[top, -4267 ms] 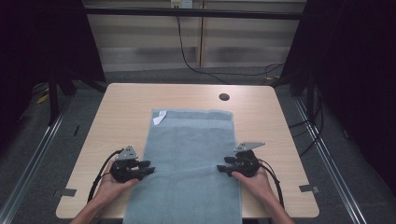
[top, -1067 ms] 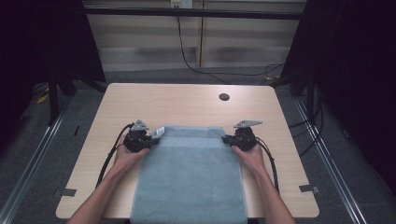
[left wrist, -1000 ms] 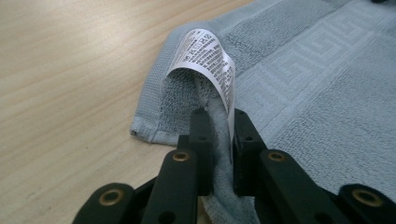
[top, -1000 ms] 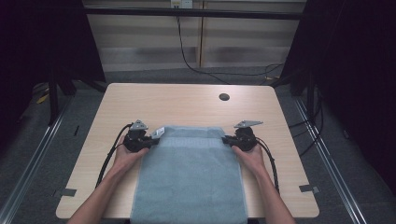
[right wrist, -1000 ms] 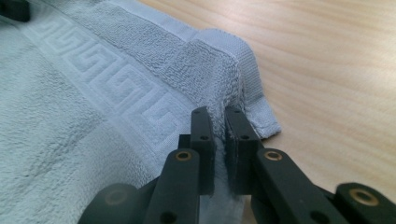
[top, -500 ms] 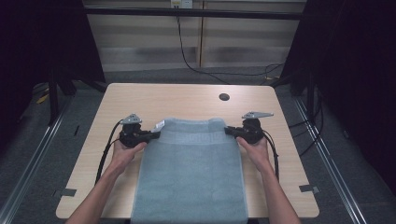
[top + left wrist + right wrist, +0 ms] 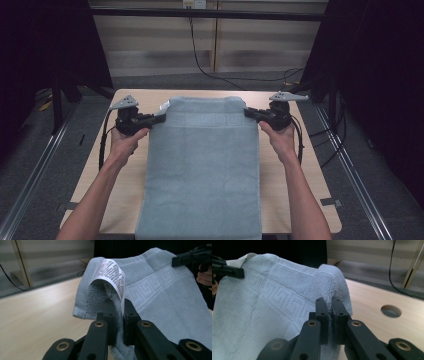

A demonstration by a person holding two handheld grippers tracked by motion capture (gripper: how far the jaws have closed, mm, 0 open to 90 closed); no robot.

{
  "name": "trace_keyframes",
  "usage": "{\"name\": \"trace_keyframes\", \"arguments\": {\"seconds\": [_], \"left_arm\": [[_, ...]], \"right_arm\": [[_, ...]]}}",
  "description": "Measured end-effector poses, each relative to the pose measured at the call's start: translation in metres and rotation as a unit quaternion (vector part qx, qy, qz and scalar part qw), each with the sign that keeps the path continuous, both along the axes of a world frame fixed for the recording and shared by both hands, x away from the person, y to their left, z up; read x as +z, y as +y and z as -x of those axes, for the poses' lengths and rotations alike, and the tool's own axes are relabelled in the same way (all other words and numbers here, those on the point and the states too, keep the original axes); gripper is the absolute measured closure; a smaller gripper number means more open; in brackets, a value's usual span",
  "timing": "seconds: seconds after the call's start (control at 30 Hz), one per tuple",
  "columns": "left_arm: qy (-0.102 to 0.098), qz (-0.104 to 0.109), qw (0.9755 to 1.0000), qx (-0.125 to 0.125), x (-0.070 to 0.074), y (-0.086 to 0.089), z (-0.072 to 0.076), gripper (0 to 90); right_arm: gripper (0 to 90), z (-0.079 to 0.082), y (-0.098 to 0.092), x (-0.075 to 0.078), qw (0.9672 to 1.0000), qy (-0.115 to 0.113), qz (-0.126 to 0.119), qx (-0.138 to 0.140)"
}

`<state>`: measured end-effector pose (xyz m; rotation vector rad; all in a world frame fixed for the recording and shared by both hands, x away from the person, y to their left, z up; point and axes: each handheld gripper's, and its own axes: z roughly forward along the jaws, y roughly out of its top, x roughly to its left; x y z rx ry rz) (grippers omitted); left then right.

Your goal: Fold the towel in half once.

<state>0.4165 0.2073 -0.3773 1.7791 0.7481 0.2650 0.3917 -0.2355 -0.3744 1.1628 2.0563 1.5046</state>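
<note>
Pale blue-grey terry towel with woven key-pattern band (image 7: pixel 202 170): near end draped over light wooden table (image 7: pixel 305 185), far edge raised. Left gripper (image 7: pixel 154 119) clamped on far left corner beside white care label (image 7: pixel 111 272). Right gripper (image 7: pixel 248 113) clamped on far right corner.

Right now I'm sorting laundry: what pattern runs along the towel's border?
A woven Greek-key band on the pale blue-grey towel, clearest in the right gripper view.
</note>
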Motion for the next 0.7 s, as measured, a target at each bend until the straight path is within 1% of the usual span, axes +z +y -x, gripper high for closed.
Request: {"name": "trace_keyframes", "arguments": {"seconds": [0.03, 0.07, 0.1, 0.13, 0.17, 0.2, 0.23, 0.27, 0.3, 0.33, 0.37, 0.4, 0.43, 0.47, 0.5, 0.53, 0.57, 0.6, 0.63, 0.7], "left_arm": [[0.0, 0.0, 1.0, 0.0, 0.0, 0.0, 0.0, 84.2], [-0.008, 0.002, 0.9999, 0.005, 0.012, 0.0, -0.005, 84.2], [-0.01, 0.006, 0.9999, 0.005, 0.018, 0.0, -0.008, 84.1], [-0.01, 0.006, 0.9999, 0.005, 0.018, 0.0, -0.008, 84.2], [-0.016, 0.011, 0.9998, 0.008, 0.029, -0.001, -0.013, 84.2], [-0.016, 0.011, 0.9998, 0.008, 0.029, -0.001, -0.013, 84.2], [-0.022, 0.008, 0.9997, 0.011, 0.038, -0.002, -0.018, 84.2], [-0.027, 0.012, 0.9995, 0.012, 0.042, -0.002, -0.02, 84.2], [-0.027, 0.012, 0.9995, 0.012, 0.042, -0.002, -0.02, 84.1], [-0.031, 0.018, 0.9992, 0.014, 0.05, -0.002, -0.023, 84.1], [-0.036, 0.018, 0.9991, 0.013, 0.055, -0.002, -0.024, 84.2], [-0.036, 0.018, 0.9991, 0.013, 0.055, -0.002, -0.024, 84.2], [-0.046, 0.008, 0.9988, 0.015, 0.065, -0.003, -0.026, 84.1], [-0.052, 0.008, 0.9985, 0.016, 0.071, -0.004, -0.027, 84.2], [-0.052, 0.008, 0.9985, 0.016, 0.071, -0.004, -0.027, 84.1], [-0.06, 0.015, 0.9979, 0.021, 0.081, -0.003, -0.028, 84.1], [-0.06, 0.015, 0.9979, 0.021, 0.081, -0.003, -0.028, 84.1], [-0.064, 0.022, 0.9976, 0.018, 0.088, -0.002, -0.027, 84.1], [-0.068, 0.018, 0.9974, 0.017, 0.09, -0.003, -0.024, 84.1], [-0.072, 0.012, 0.9973, 0.01, 0.087, -0.001, -0.018, 84.2]], "right_arm": [[86.0, -0.002, 0.0, 0.005, 1.0, -0.004, -0.001, -0.001], [86.0, -0.005, -0.001, 0.011, 1.0, -0.009, -0.001, -0.003], [86.0, -0.007, -0.001, 0.017, 0.9999, -0.012, -0.001, -0.005], [86.1, -0.009, -0.002, 0.022, 0.9998, -0.017, -0.003, -0.007], [86.1, -0.011, -0.003, 0.027, 0.9997, -0.022, -0.01, -0.01], [86.1, -0.013, -0.005, 0.031, 0.9994, -0.027, -0.018, -0.011], [86.1, -0.015, -0.006, 0.035, 0.9993, -0.028, -0.02, -0.014], [86.1, -0.017, -0.006, 0.039, 0.9992, -0.03, -0.018, -0.017], [86.1, -0.017, -0.006, 0.039, 0.9992, -0.03, -0.018, -0.017], [86.2, -0.021, -0.007, 0.047, 0.999, -0.035, -0.021, -0.019], [86.2, -0.023, -0.008, 0.051, 0.9988, -0.039, -0.022, -0.02], [86.2, -0.024, -0.008, 0.056, 0.9987, -0.041, -0.022, -0.022], [86.2, -0.026, -0.008, 0.061, 0.9985, -0.045, -0.021, -0.023], [86.2, -0.028, -0.007, 0.066, 0.9984, -0.047, -0.017, -0.025], [86.2, -0.029, -0.007, 0.071, 0.9982, -0.051, -0.016, -0.025], [86.2, -0.03, -0.007, 0.076, 0.9979, -0.057, -0.017, -0.027], [86.2, -0.031, -0.006, 0.082, 0.9976, -0.062, -0.018, -0.027], [86.2, -0.032, -0.006, 0.087, 0.9974, -0.065, -0.017, -0.027], [86.2, -0.031, -0.006, 0.091, 0.9971, -0.068, -0.018, -0.029], [86.2, -0.027, -0.005, 0.094, 0.9966, -0.073, -0.029, -0.022]]}}
